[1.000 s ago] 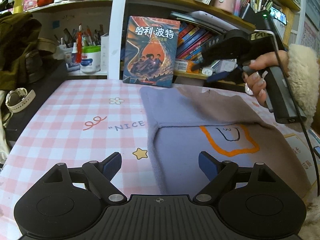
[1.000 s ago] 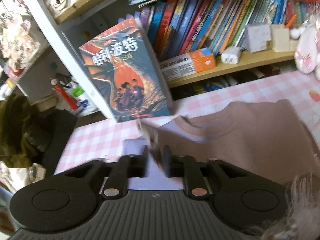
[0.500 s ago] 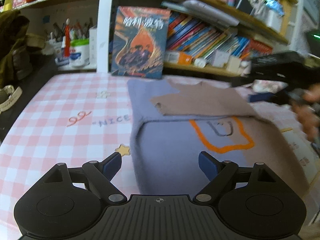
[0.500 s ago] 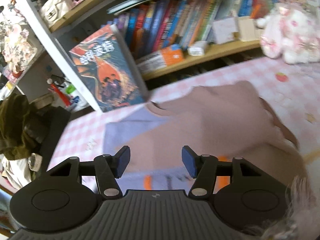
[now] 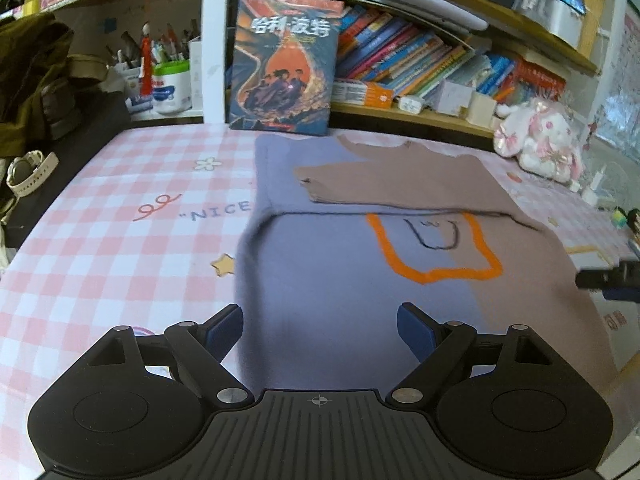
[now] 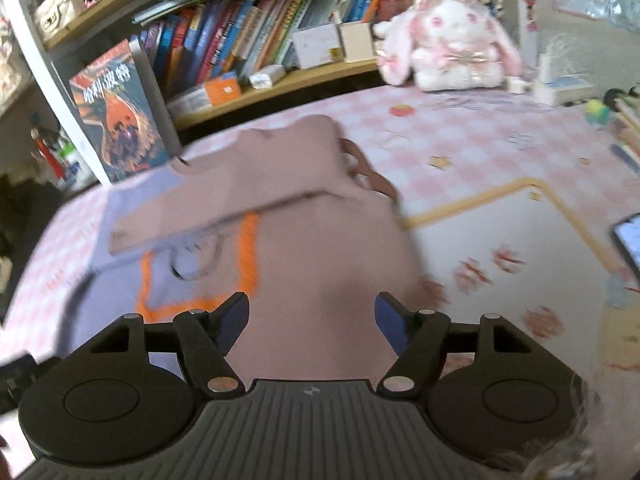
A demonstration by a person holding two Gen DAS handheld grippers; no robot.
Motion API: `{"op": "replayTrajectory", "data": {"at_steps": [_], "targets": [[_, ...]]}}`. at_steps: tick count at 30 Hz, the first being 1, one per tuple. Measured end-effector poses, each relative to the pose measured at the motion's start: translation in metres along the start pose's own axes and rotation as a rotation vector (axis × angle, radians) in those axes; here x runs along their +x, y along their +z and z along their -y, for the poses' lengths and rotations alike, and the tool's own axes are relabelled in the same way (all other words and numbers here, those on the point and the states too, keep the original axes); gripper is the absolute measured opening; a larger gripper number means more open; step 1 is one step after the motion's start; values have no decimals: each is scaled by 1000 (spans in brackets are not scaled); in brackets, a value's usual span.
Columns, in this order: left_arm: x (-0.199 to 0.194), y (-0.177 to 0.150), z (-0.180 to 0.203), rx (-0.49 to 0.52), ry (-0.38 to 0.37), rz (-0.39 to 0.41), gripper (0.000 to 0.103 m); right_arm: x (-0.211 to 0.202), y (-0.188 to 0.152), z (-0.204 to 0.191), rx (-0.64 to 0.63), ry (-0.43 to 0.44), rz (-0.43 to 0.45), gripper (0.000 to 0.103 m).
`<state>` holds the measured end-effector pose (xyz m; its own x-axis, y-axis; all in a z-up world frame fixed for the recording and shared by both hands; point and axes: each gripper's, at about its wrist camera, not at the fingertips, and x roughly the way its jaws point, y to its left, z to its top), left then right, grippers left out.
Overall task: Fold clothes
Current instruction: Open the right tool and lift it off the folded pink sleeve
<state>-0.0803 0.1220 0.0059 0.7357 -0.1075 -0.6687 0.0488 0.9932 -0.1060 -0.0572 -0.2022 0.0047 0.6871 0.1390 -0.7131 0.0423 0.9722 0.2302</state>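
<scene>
Pink checked tablecloth (image 5: 120,248) before crowded bookshelves (image 5: 420,64). Sweater (image 5: 340,264) – lilac and tan, sleeve folded across – lies flat beneath both claws. Left gripper (image 5: 320,330) wide, empty; right gripper (image 6: 312,318) opening, nothing between.

The sweater (image 5: 360,264) is lying across the middle of the pink checked tablecloth (image 5: 112,248), leaving bare cloth lying open on its left. At the far edge a book (image 5: 282,66) is standing upright just behind the collar, blocking passage there. A plush rabbit (image 6: 448,40) is sitting at the far right corner, and a phone (image 6: 630,240) is lying at the right edge.
</scene>
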Motion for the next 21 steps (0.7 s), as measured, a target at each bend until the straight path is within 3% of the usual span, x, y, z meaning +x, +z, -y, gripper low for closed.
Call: {"op": "replayTrajectory", "data": {"at_steps": [12,21], "targets": [[-35,-44,58,30,34,-47,87,-50,-56,49,-45,9,-30,73],[-60,-63,39,-74,154,-45,87,-69,-83,75,-9,43,-54,64]]}}
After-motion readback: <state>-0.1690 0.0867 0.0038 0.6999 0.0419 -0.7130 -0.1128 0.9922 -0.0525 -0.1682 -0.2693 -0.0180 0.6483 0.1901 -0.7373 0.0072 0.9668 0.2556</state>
